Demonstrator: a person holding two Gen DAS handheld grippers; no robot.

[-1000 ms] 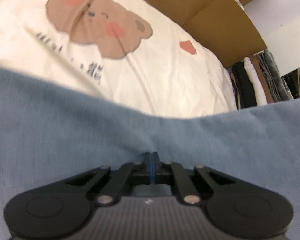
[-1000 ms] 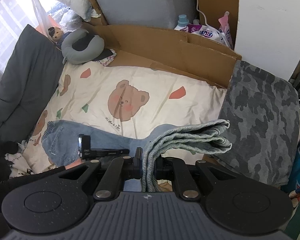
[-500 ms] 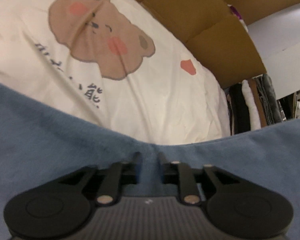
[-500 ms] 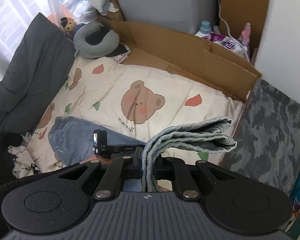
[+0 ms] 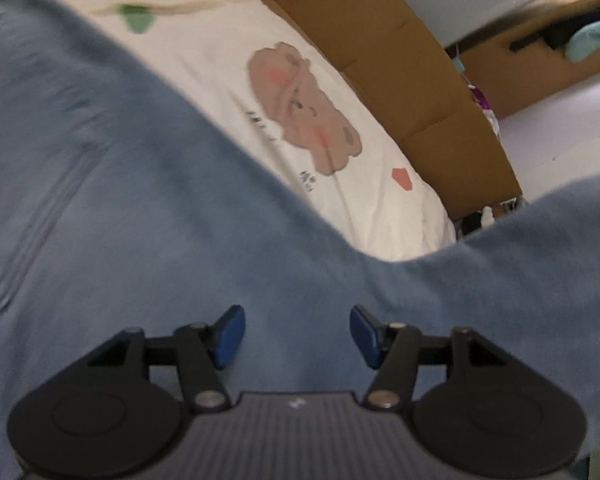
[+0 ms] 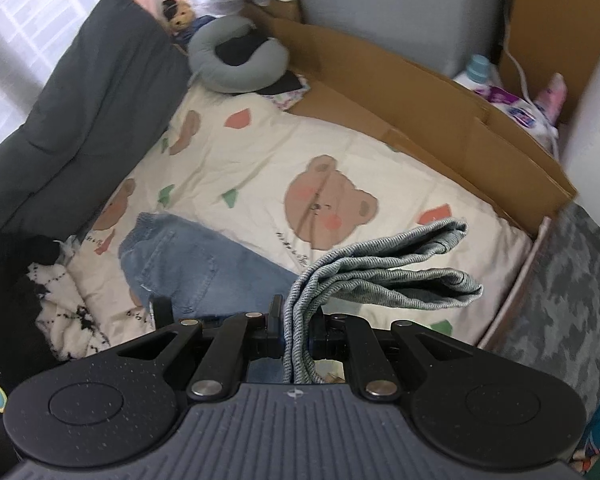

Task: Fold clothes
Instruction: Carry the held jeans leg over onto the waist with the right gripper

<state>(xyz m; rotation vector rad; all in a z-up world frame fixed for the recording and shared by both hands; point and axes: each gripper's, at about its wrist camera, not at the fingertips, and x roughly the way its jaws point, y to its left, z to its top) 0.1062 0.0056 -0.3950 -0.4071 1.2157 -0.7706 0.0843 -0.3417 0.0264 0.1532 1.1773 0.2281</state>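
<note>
While the left gripper point(image 5: 296, 336) hovers low over a pair of faded blue denim jeans point(image 5: 112, 216), its jaws are opening and its two blue pads point(image 5: 229, 335) stand well apart; the cloth spreads under and beyond them, but neither pad presses on it. In the left wrist view the jeans fill the whole lower and left part of the frame and rise again at the right edge, blurred throughout. Above them, toward the upper centre, lies a cream bedsheet printed with brown bear faces point(image 5: 340, 184), and past it, in the upper right, a brown cardboard wall point(image 5: 416, 80).

In the right wrist view the right gripper point(image 6: 296, 322) sits at the lower centre with its jaws drawn narrow, clamped on the bunched legs of the same jeans. The gripped layers show their pale grey-blue inner side and stick out to the right of the frame as a folded bundle point(image 6: 384, 268) held above the sheet. The waistband and back-pocket part lies flat on the sheet at centre left. A dark grey cushion point(image 6: 80, 92) lines the upper left, with a grey ring-shaped neck pillow point(image 6: 236, 56) at its end. A grey camouflage-patterned cloth point(image 6: 560, 300) covers the right edge.
</note>
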